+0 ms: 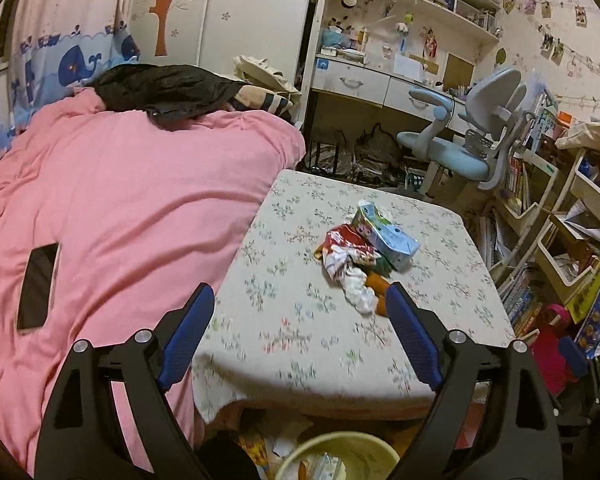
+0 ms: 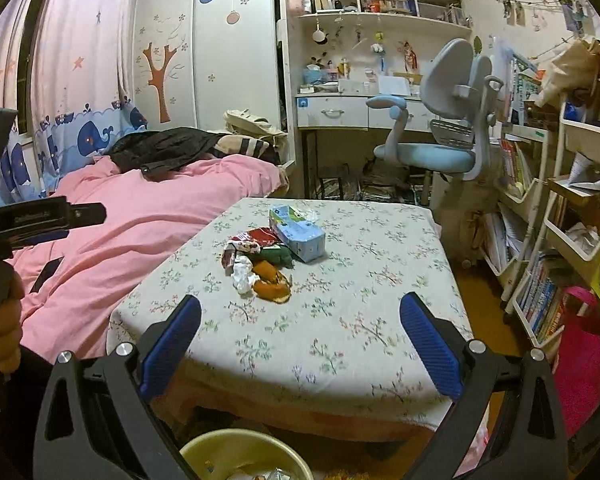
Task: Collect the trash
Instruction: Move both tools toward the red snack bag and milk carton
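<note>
Both the left gripper point(image 1: 300, 312) and the right gripper point(image 2: 300, 320) are wide open and hold nothing, while the trash pile point(image 2: 272, 256) lies near the middle of the bench point(image 2: 380, 280) and the yellow bin point(image 2: 204, 448) stands on the floor below its near edge. To do this step well, one gripper should probably come down over a single piece, such as the orange peel point(image 2: 270, 282) nearest to it, and close fully before lifting. The blue carton point(image 2: 300, 236) touches the wrappers, so it may be dragged along, and the pink bed point(image 2: 140, 208) with a phone point(image 1: 38, 286) is just beside the bench.
</note>
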`<action>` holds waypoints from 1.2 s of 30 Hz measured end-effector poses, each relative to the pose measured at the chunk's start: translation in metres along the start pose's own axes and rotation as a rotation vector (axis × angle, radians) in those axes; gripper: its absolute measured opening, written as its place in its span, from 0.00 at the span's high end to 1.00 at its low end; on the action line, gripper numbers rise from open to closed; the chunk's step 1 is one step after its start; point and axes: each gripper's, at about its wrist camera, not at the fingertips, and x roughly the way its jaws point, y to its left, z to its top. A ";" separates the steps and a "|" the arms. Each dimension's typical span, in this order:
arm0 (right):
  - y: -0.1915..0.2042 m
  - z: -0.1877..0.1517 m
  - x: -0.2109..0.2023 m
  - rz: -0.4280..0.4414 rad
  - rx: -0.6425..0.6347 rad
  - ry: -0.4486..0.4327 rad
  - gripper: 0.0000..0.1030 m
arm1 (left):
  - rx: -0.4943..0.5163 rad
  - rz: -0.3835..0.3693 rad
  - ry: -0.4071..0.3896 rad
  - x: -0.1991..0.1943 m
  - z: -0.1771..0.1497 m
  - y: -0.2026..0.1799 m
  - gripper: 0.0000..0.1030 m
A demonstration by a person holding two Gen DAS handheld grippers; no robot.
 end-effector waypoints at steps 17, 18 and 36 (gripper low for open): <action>-0.003 0.053 0.051 0.023 -0.075 -0.071 0.07 | 0.000 0.041 -0.028 0.072 0.054 -0.006 0.17; -0.003 0.054 0.054 0.024 -0.077 -0.070 0.07 | -0.001 0.043 -0.030 0.075 0.056 -0.005 0.16; -0.023 0.054 0.109 0.098 0.002 0.106 0.07 | -0.048 0.093 0.071 0.136 0.071 0.030 0.15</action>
